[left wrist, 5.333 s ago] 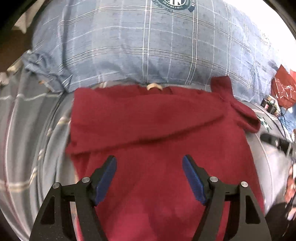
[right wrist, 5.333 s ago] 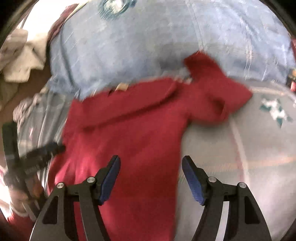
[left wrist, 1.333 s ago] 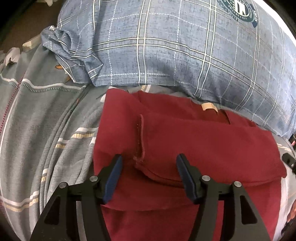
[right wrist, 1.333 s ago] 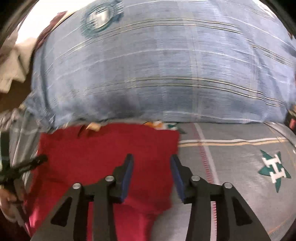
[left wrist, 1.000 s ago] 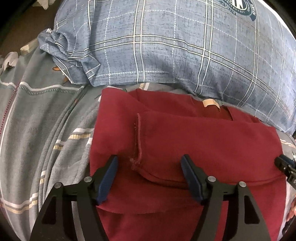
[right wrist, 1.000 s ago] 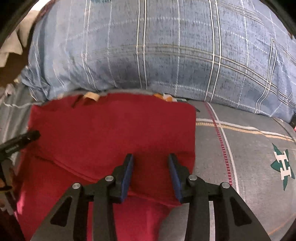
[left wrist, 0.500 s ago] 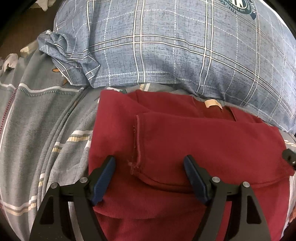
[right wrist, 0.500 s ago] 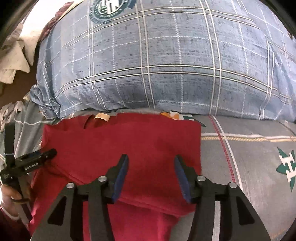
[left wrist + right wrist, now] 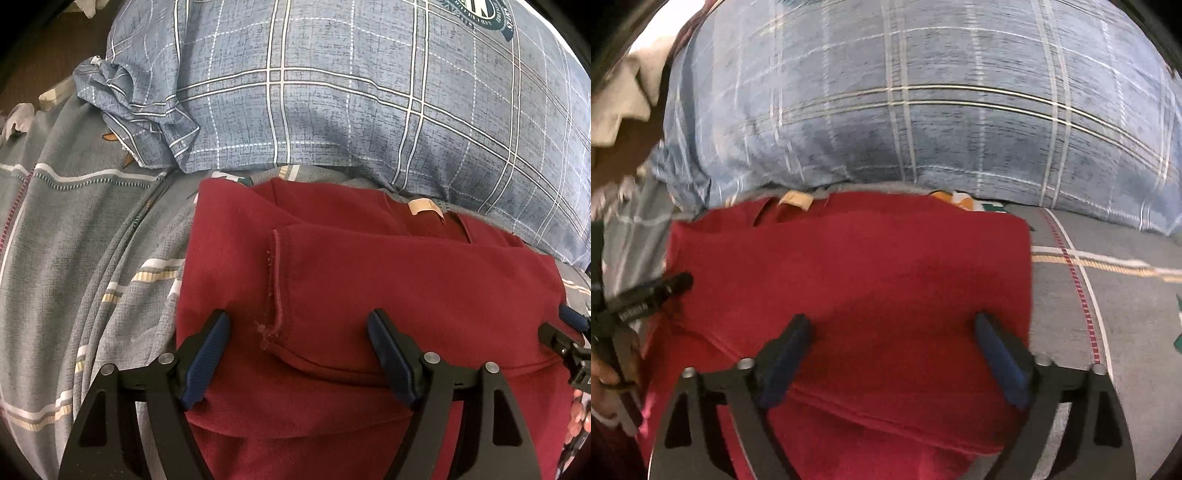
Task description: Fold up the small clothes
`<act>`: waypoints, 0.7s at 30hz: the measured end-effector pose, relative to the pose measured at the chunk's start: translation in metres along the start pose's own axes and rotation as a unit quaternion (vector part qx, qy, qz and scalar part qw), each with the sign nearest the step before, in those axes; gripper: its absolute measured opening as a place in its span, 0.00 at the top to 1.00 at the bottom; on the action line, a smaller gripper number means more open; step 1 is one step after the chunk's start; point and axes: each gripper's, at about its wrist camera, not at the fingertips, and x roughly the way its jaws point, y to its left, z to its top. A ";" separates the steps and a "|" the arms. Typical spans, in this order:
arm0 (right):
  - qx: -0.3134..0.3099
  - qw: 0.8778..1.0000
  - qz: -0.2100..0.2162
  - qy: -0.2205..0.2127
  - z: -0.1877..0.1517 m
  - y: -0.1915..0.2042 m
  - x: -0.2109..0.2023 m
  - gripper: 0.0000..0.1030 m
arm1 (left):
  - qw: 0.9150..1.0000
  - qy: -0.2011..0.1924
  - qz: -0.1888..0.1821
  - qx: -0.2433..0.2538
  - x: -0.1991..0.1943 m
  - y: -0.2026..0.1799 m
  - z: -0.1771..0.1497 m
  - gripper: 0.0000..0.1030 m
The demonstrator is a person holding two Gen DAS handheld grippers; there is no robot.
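A dark red shirt [image 9: 369,295] lies on the bed with both sleeves folded inward across its front; a tan neck label [image 9: 424,206] shows at the collar. My left gripper [image 9: 299,332] is open and empty just above the shirt's left part, over the folded sleeve's hem. My right gripper [image 9: 892,332] is open and empty above the shirt [image 9: 868,288], close to its right edge. The right gripper's tip shows at the right edge of the left wrist view [image 9: 569,328]; the left gripper's tip shows in the right wrist view [image 9: 653,291].
A blue plaid pillow [image 9: 351,92] lies right behind the collar, also in the right wrist view [image 9: 905,110]. The shirt rests on a grey striped bed sheet [image 9: 74,258] that stretches to the right [image 9: 1126,332]. Pale cloth [image 9: 624,92] lies far left.
Both sleeves have been folded onto the shirt since the earliest frames. Over the last second both grippers opened wider above the shirt; the right view is blurred with motion.
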 end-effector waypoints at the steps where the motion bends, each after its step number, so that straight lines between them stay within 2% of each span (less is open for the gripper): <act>1: -0.002 1.000 -0.007 -0.002 0.000 0.002 -0.001 0.07 | 1.000 0.001 -0.001 -0.001 0.000 0.000 0.000 0.25; 4: 0.028 0.999 -0.010 -0.011 0.001 -0.002 -0.007 0.15 | 1.000 0.009 -0.009 -0.011 -0.001 0.003 0.004 0.25; 6: 0.059 0.998 0.016 -0.017 0.009 -0.005 -0.014 0.34 | 0.999 0.008 -0.017 -0.029 -0.004 0.009 0.007 0.25; 8: 0.052 0.998 0.033 -0.023 0.018 0.000 -0.018 0.40 | 0.999 0.006 -0.022 -0.042 -0.006 0.014 0.009 0.25; 10: 0.026 0.999 -0.023 -0.010 0.029 0.007 -0.007 0.46 | 0.999 0.008 -0.019 -0.042 -0.005 0.017 0.009 0.25; 11: 0.028 0.998 -0.049 -0.004 0.035 0.005 0.003 0.52 | 0.999 0.008 -0.018 -0.042 -0.005 0.018 0.009 0.25; 12: 0.038 0.998 -0.051 0.000 0.039 0.002 0.011 0.56 | 0.999 0.010 -0.018 -0.042 -0.004 0.018 0.009 0.25; 17: 0.071 0.995 -0.073 -0.003 0.057 -0.019 0.037 0.54 | 0.999 0.017 -0.007 -0.029 0.002 0.013 0.010 0.25; 21: 0.076 0.995 -0.068 0.003 0.055 -0.019 0.028 0.53 | 1.000 0.015 0.003 -0.016 0.004 0.008 0.009 0.25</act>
